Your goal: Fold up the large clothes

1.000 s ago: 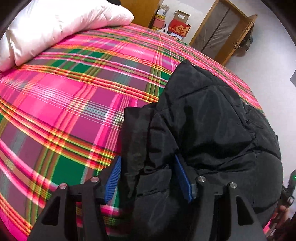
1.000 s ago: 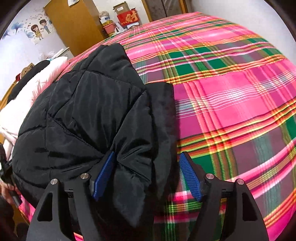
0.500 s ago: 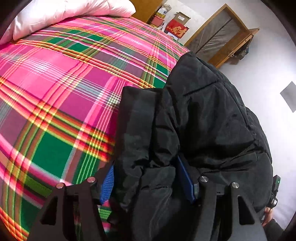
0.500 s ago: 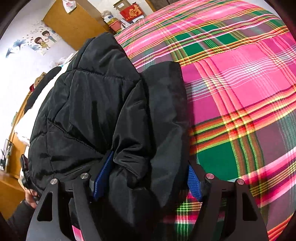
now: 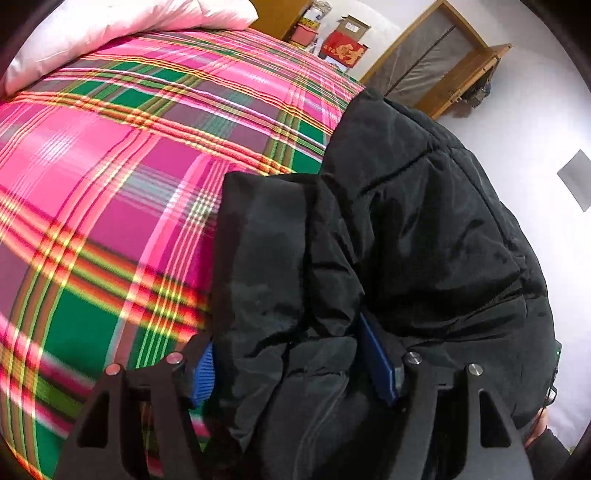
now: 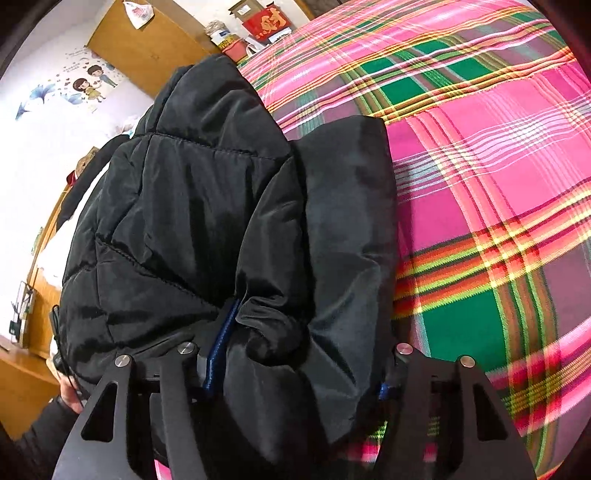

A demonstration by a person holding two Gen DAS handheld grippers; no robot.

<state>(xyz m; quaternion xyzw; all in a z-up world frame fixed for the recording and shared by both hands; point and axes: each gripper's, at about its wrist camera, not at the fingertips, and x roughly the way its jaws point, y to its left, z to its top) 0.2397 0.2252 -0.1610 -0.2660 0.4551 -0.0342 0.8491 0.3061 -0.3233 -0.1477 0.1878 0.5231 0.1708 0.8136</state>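
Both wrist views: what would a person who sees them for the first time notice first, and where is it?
First comes the black puffer jacket, a bulky bundle filling the middle of both views, with the left gripper and the right gripper each clamped on a thick fold at its near edge. Next is the bright pink and green plaid bedcover spread beneath it. A pale pink pillow lies at the bed's far corner in the left view.

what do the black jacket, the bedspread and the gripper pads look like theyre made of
Black jacket: looks like smooth synthetic shell, nylon or polyester, with a slight sheen; stitched quilt lines and puffy bulges suggest padding inside.
Plaid bedspread: woven cloth, matte, pink, green and yellow stripes; the fibre cannot be told.
Gripper pads: blue, finely ribbed, probably rubber or soft plastic, on black rigid fingers.
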